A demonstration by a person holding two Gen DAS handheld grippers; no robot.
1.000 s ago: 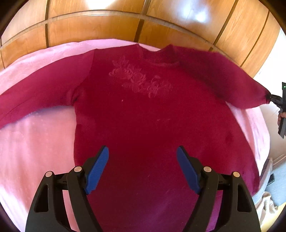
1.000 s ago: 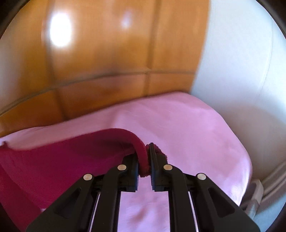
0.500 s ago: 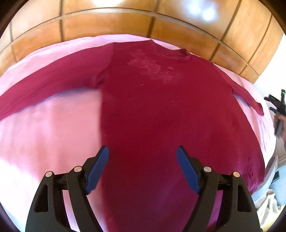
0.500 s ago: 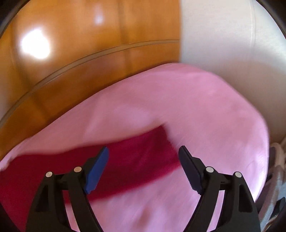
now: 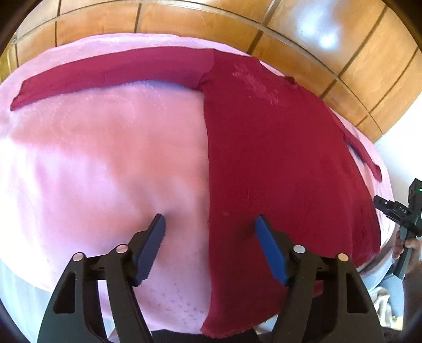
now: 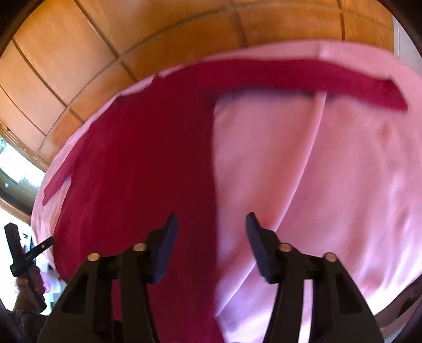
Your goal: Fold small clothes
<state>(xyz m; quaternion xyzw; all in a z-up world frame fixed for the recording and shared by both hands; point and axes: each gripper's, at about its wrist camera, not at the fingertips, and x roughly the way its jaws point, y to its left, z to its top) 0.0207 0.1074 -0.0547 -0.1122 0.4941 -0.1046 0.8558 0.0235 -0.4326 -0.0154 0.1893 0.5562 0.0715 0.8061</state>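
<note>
Now the sweater (image 5: 277, 163) lies flat on the bed (image 5: 92, 163); both grippers, left (image 5: 209, 246) and right (image 6: 209, 246), hover over its side edges, jaws wide and empty, seemingly ready to fold a side inward.

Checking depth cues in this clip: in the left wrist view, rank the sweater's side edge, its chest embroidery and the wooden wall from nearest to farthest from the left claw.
1. Side edge: between the open left claw fingers, on the pink cover.
2. Embroidery: up right, on the sweater chest.
3. Wooden wall: beyond the bed, along the top.
</note>
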